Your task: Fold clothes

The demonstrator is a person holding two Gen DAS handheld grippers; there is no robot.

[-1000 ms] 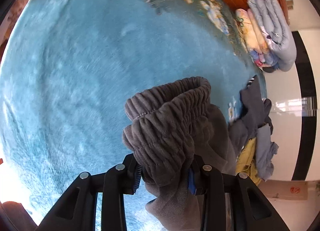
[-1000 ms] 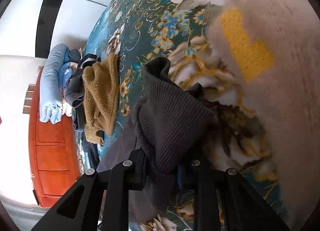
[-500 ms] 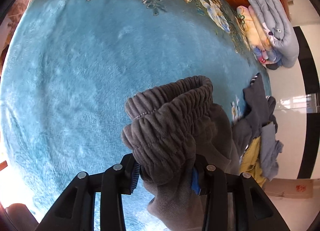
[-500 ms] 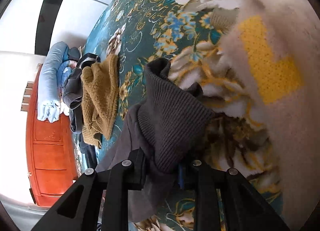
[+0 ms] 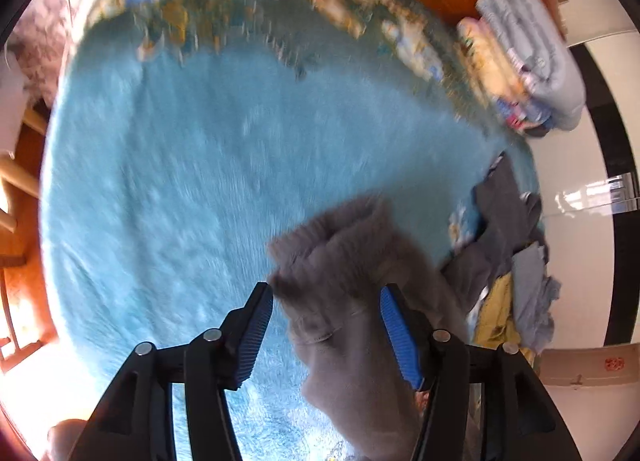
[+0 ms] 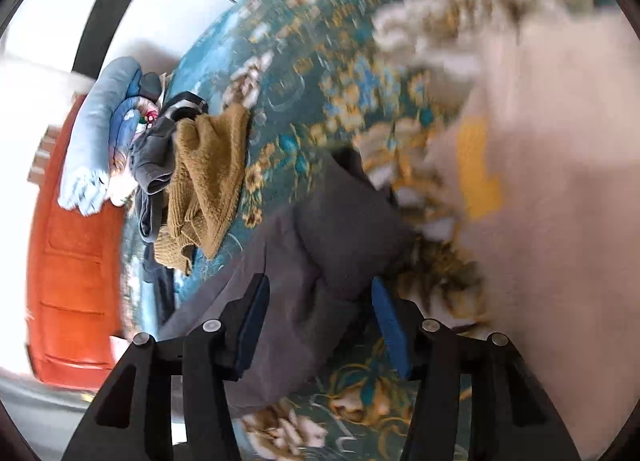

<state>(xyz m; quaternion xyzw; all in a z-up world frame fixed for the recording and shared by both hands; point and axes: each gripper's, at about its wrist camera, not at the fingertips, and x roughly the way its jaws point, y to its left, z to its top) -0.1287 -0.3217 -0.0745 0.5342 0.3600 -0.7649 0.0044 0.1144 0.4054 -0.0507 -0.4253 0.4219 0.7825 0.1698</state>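
Note:
A grey pair of sweatpants lies on the bed. Its gathered waistband (image 5: 344, 245) rests on the plain blue blanket (image 5: 200, 181), and its ribbed cuff end (image 6: 344, 229) on the floral teal bedspread (image 6: 280, 81). My left gripper (image 5: 326, 289) hangs just above the waistband. Its jaws are opening, and the cloth lies loose between the blue pads (image 5: 256, 325). My right gripper (image 6: 320, 281) hovers over the cuff end. Its jaws are opening too, with grey cloth between them and not pinched. Both views are blurred by motion.
A heap of unfolded clothes (image 5: 516, 261) lies at the bed's edge, with a mustard knitted sweater (image 6: 208, 181) on top. Folded quilts (image 5: 532, 73) are stacked by an orange wooden wardrobe (image 6: 72, 261). A cream blanket with a yellow patch (image 6: 560, 181) covers the right side.
Both grippers were shut on the grey sweatpants; both have now spread their jaws, let the cloth go and risen. The waistband and cuff have sagged onto the bed.

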